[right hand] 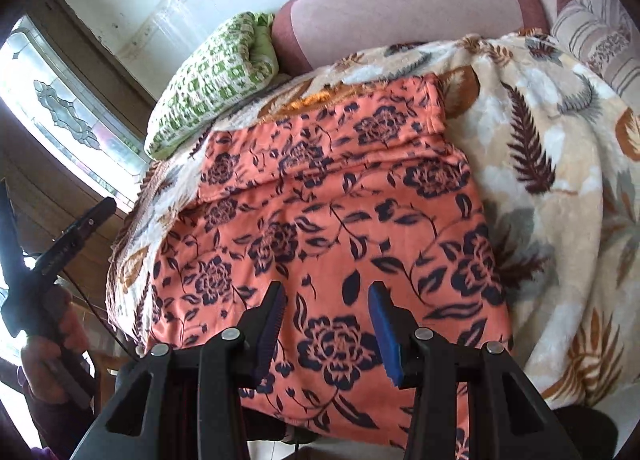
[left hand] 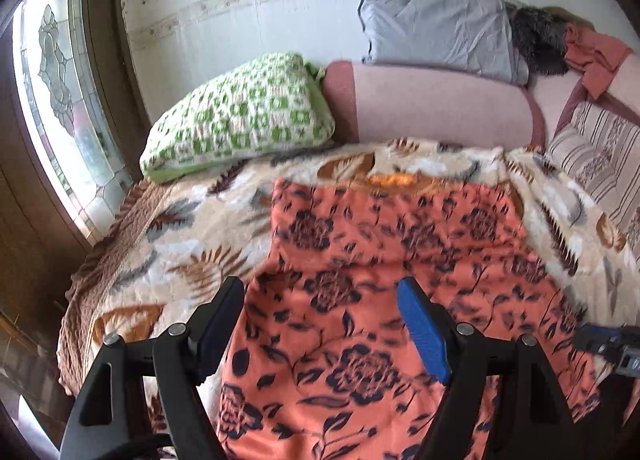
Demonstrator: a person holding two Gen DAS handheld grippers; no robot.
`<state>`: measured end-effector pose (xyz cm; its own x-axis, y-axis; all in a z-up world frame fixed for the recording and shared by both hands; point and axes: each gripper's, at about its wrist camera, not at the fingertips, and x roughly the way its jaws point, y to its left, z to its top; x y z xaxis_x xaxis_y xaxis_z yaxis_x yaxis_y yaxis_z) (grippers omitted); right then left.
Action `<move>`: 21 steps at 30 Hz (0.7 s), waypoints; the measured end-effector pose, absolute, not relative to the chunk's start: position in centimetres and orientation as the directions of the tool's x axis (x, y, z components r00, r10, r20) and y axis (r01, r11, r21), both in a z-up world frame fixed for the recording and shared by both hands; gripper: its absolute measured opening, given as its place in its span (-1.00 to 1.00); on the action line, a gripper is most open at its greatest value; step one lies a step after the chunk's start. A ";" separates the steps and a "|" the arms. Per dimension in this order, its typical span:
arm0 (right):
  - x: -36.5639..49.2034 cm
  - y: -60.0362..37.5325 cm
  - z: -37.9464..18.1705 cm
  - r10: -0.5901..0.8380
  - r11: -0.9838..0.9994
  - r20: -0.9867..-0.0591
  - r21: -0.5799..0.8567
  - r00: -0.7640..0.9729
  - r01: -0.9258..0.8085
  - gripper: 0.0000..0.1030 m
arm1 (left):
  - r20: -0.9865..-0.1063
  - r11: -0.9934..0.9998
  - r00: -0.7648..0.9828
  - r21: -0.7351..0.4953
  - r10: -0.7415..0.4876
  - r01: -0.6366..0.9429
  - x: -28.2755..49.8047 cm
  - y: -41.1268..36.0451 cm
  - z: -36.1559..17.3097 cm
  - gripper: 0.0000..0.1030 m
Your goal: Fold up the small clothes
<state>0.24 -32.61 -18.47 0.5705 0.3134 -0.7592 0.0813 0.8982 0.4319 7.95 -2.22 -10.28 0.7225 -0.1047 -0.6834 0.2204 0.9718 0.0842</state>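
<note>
An orange garment with dark blue flowers (left hand: 384,244) lies spread flat on a cream leaf-patterned blanket (left hand: 180,228). It also shows in the right wrist view (right hand: 332,196), with its far edge folded over. My left gripper (left hand: 322,292) is open and empty, hovering above the garment's near left part. My right gripper (right hand: 328,300) is open and empty above the garment's near edge. The left gripper appears at the left of the right wrist view (right hand: 60,244), held in a hand. The right gripper's tip shows at the right edge of the left wrist view (left hand: 612,344).
A green-and-white pillow (left hand: 240,120) and a pink bolster (left hand: 436,104) lie behind the blanket (right hand: 560,164). A grey pillow (left hand: 436,20) leans on the wall. A striped cushion (left hand: 600,156) is at the right. A window (left hand: 56,88) is at the left, by the bed's edge.
</note>
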 end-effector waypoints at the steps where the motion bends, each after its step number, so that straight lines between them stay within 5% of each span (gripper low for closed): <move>1: 0.2 -32.6 -18.8 0.315 0.899 -0.768 0.430 0.558 0.085 -0.09 | -0.703 0.972 0.705 0.092 -0.092 0.218 7.8 -1.8 -11.3 0.54; 15: 0.2 -34.0 -26.8 0.308 0.880 -0.870 0.415 0.385 0.233 -0.05 | -0.907 0.983 0.421 0.100 0.026 0.154 6.1 2.7 -24.6 0.56; 21: -1.3 -33.7 -26.5 0.333 0.889 -0.873 0.416 0.357 0.189 -0.03 | -0.914 0.987 0.406 0.068 0.004 0.143 5.0 4.8 -24.5 0.59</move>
